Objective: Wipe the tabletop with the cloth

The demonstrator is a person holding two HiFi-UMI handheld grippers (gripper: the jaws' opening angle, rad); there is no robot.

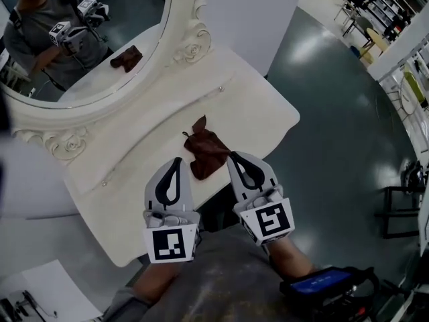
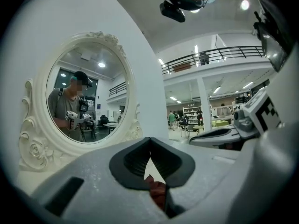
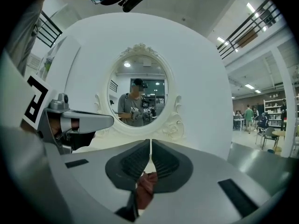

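A crumpled brown cloth [image 1: 204, 149] lies on the white dressing table [image 1: 255, 106], near its front edge. My left gripper [image 1: 177, 159] is just left of the cloth, with its jaws closed tip to tip and nothing between them. My right gripper [image 1: 232, 155] is just right of the cloth, also shut and empty. Both point level across the tabletop towards the mirror. In the left gripper view the cloth [image 2: 156, 190] shows low behind the shut left gripper [image 2: 150, 140]. In the right gripper view the cloth [image 3: 145, 183] shows the same way below the right gripper [image 3: 150, 141].
An oval mirror in an ornate white frame [image 1: 188, 45] stands at the back of the table and reflects the person and the cloth. A white wall panel [image 1: 248, 12] rises behind it. Dark green floor [image 1: 335, 113] lies to the table's right, with chairs and racks far off.
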